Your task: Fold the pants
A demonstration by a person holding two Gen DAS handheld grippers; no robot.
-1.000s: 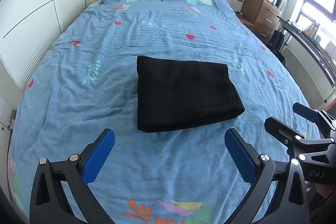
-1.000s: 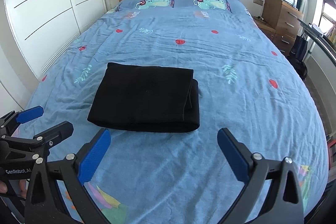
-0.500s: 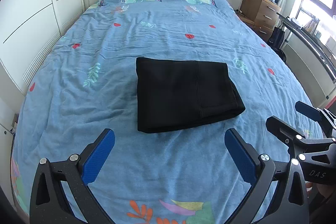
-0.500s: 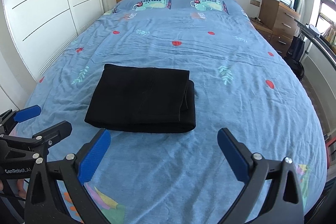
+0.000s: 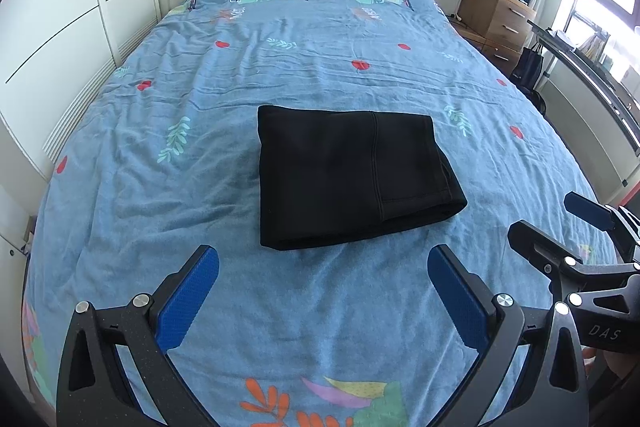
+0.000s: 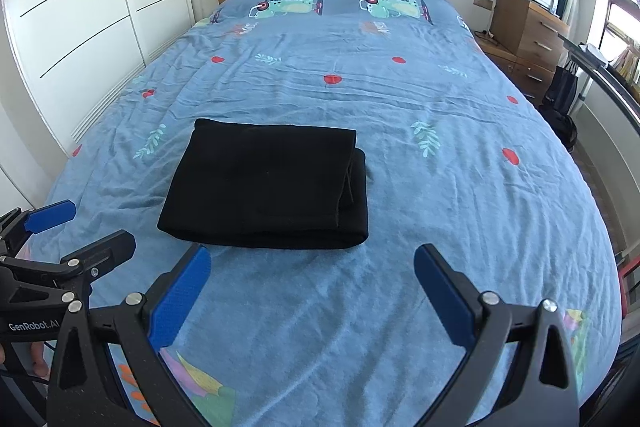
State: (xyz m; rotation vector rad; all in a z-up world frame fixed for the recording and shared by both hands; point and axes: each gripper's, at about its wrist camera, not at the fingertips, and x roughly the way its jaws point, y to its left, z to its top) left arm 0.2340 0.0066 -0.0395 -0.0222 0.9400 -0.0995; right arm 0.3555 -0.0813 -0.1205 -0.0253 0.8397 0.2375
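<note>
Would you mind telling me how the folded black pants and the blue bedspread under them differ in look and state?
The pants are plain black, while the bedspread is blue with printed leaves, red dots and cartoon creatures. The pants are folded into a compact, layered rectangle; the bedspread lies spread out in one layer, lightly wrinkled. The pants take up only a small patch near the middle, whereas the bedspread covers the whole bed. Both are soft fabric, and neither open hand-held gripper touches the pants.

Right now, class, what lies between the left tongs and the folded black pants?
Only bare blue bedspread. In the left wrist view, nothing sits between the open left tongs and the folded pants; the right wrist view agrees.
</note>
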